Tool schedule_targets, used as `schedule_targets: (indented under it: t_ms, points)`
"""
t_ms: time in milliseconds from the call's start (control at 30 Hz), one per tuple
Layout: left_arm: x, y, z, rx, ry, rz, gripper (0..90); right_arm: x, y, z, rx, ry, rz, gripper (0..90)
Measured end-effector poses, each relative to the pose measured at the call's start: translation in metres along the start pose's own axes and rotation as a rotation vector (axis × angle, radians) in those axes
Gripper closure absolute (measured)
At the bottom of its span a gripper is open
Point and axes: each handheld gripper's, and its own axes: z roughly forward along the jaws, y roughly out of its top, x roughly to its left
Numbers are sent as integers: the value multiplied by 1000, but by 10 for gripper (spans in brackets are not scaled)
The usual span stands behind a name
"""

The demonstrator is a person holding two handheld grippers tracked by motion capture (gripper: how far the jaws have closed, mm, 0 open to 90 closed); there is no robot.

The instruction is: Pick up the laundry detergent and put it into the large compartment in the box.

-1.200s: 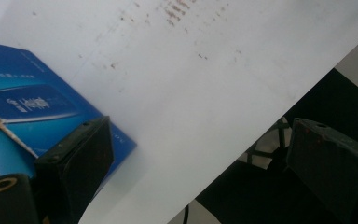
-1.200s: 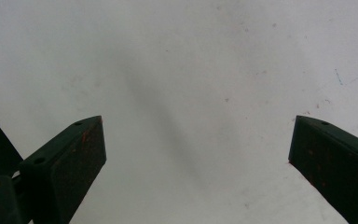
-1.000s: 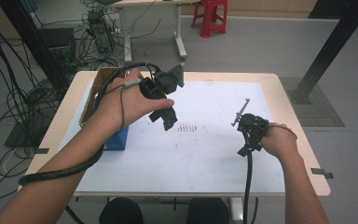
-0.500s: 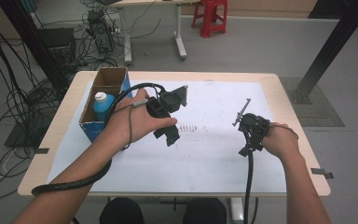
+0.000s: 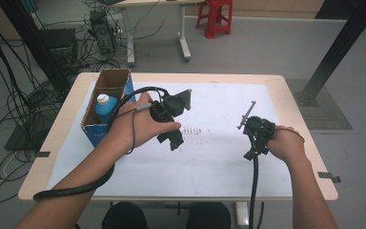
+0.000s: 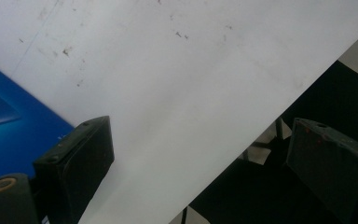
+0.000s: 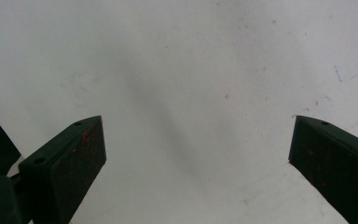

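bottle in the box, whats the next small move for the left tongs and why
Probably swing the left tongs back toward the cardboard box and lower them over the blue bottle. The jaws stand open and empty above the white sheet, and the bottle stands upright with its white cap exposed.

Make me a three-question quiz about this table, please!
1. Where is the bottle?
A. in the box
B. on the stool
C. in the right tongs
2. What colour is the bottle's cap?
A. red
B. white
C. green
3. How are the left tongs?
A. shut on the bottle
B. shut on nothing
C. open

Answers: 1 A, it stands inside the box at the table's left. 2 B, the cap on the blue bottle is white. 3 C, the left gripper view shows the jaws wide apart, nothing between.
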Motion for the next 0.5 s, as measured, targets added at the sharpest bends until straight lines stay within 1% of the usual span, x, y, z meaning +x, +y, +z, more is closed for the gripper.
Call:
schedule_targets:
  t_ms: [200,333,500]
  points:
    - [0,1,1,2,-1,3,75,0,1,1,0,4,3,35]
    - [0,0,1,-4,-4,-4,74,0,2,1,0,4,0,35]
    - [0,0,3,5,-4,-1,74,0,3,1,2,3,-3,34]
